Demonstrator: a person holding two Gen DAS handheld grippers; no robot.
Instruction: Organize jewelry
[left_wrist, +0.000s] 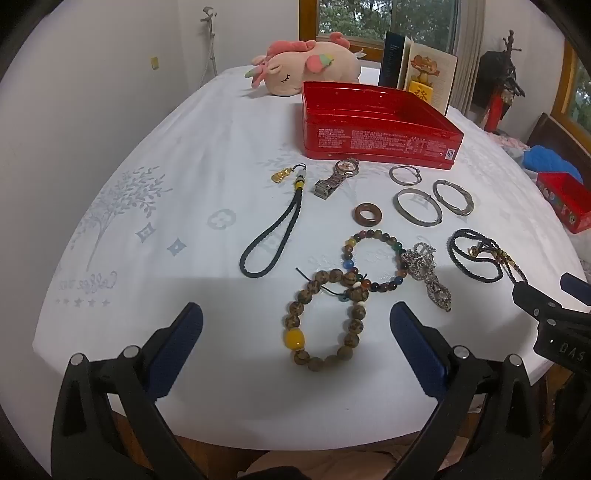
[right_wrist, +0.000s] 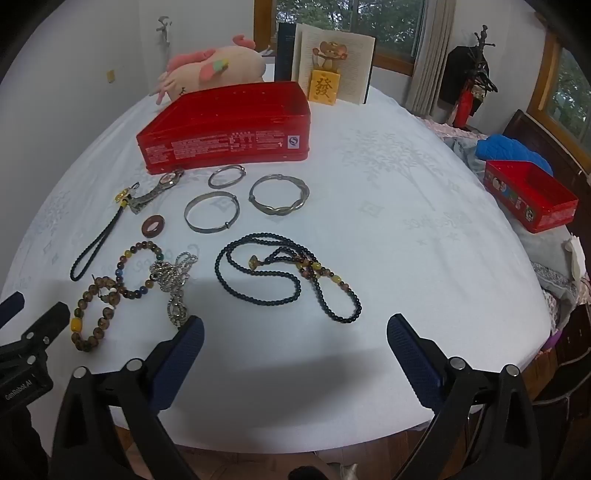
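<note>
Both tongs hang spread wide and empty above the near edge of the table (left_wrist: 221, 155): the left gripper (left_wrist: 295, 321) over the brown wooden-bead bracelet (left_wrist: 325, 321), the right gripper (right_wrist: 295, 328) just short of the black bead necklace (right_wrist: 288, 280). Nothing is gripped and every piece lies loose on the white cloth, so the sorting looks to be at its start, with the first pick not yet made.

Largest is the open red tin (left_wrist: 376, 144) at the far side, apparently empty and the likely home for the pieces. In front of it lie, from big to small, the black necklace with its amber beads, the black cord strap (left_wrist: 273, 236) with a gold charm, the wooden-bead bracelet with one yellow bead, the multicoloured bead bracelet (left_wrist: 373, 258) touching it, a tangled silver chain (left_wrist: 424, 273), the wristwatch (left_wrist: 338, 175), three silver bangles (left_wrist: 417, 210) and a small brown ring (left_wrist: 367, 214).

The next move probably calls for lowering one gripper over a single strand and closing on it without snagging a neighbour, since the two bracelets and the chain overlap.
</note>
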